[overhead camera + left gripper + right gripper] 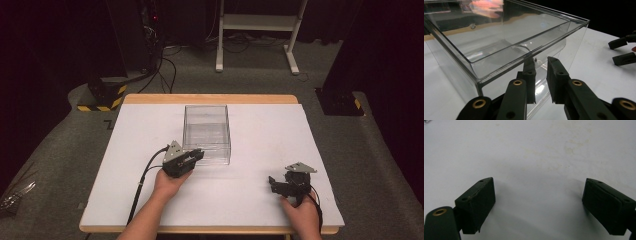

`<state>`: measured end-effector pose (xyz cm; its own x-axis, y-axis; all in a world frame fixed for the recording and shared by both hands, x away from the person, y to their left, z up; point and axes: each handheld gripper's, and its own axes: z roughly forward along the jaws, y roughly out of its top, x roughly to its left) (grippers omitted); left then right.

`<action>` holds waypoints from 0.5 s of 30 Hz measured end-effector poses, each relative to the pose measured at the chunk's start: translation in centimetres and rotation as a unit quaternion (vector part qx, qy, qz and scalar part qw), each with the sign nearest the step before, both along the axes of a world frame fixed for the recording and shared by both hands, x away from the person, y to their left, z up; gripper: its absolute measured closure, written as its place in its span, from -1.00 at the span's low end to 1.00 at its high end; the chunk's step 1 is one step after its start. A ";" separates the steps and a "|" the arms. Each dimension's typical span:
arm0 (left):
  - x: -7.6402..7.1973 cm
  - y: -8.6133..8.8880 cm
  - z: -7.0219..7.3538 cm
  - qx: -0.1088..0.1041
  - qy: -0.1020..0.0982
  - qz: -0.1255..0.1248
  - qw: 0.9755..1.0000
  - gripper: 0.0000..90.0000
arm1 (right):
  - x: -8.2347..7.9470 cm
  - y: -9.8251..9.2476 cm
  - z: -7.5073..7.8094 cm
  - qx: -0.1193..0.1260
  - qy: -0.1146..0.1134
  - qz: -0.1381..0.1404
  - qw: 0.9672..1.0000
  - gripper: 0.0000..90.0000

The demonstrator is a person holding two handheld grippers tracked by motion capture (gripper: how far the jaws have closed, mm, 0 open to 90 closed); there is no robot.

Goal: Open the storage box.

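- Black jaws of your left gripper (541, 72), nearest the lens in the left gripper view: they straddle the near wall of the clear plastic box (506, 50), one jaw inside the wall, one outside. A narrow gap remains between them; whether the pads already press the wall cannot be told for certain, though they look close to contact.
- Clear plastic box (207, 132): upright, open-topped, empty, standing on the white table top (260, 145) a little left of centre and towards the far half. It rests flat on the surface, not lifted.
- Your left gripper (192, 157) in the high view: at the box's near left corner, hand just behind it.
- Your right gripper (280, 185): well apart from the box, near the table's right front. Its jaws stand wide apart over bare table in the right gripper view (539, 205), holding nothing.
- Progress, by judgement: approach to the box is done and the grip on its wall is being settled. Lifting or shifting the box is not yet begun; your right hand has no part in it so far.
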<state>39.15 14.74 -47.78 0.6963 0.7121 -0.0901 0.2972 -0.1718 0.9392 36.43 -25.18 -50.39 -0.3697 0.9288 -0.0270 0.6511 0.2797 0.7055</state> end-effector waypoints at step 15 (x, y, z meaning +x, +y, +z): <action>-0.3 0.5 -0.2 -0.011 0.002 -0.002 1.000 0.82 | 0.0 0.0 0.0 0.000 0.000 0.000 1.000 -0.74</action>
